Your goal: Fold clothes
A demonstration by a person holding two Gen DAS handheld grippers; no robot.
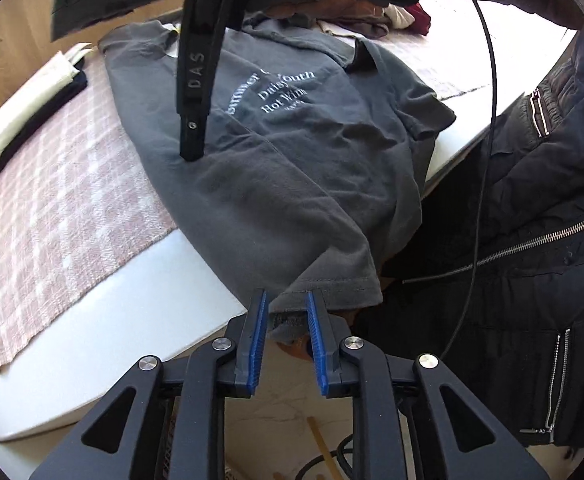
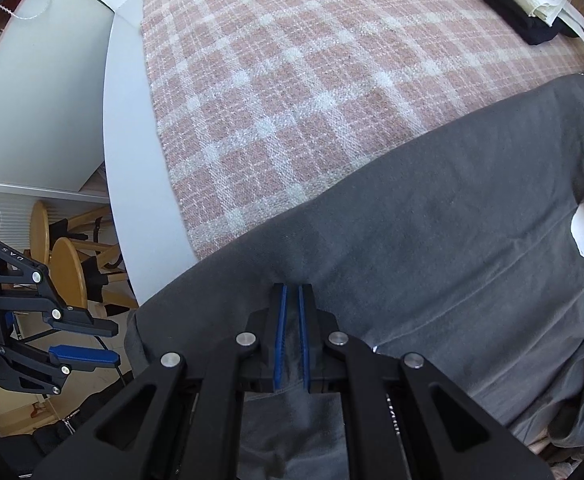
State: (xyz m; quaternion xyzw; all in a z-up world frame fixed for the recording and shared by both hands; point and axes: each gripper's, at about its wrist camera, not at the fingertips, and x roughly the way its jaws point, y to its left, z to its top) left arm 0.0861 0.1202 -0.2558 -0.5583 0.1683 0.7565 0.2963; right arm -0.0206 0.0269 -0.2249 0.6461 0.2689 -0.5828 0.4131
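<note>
the right gripper (image 2: 292,334) is clenching its jaws on a pinch of the grey t-shirt (image 1: 292,168) near its side edge. the left gripper (image 1: 288,336), jaws parted, is straddling the hem corner hanging off the bench (image 1: 196,276) without biting it. the shirt is lying print-up across the plaid cloth (image 2: 292,92), crumpled, near a folded stack (image 1: 24,116). judging by this, a fold is being set up; next, the left jaws need closing on the hem.
</note>
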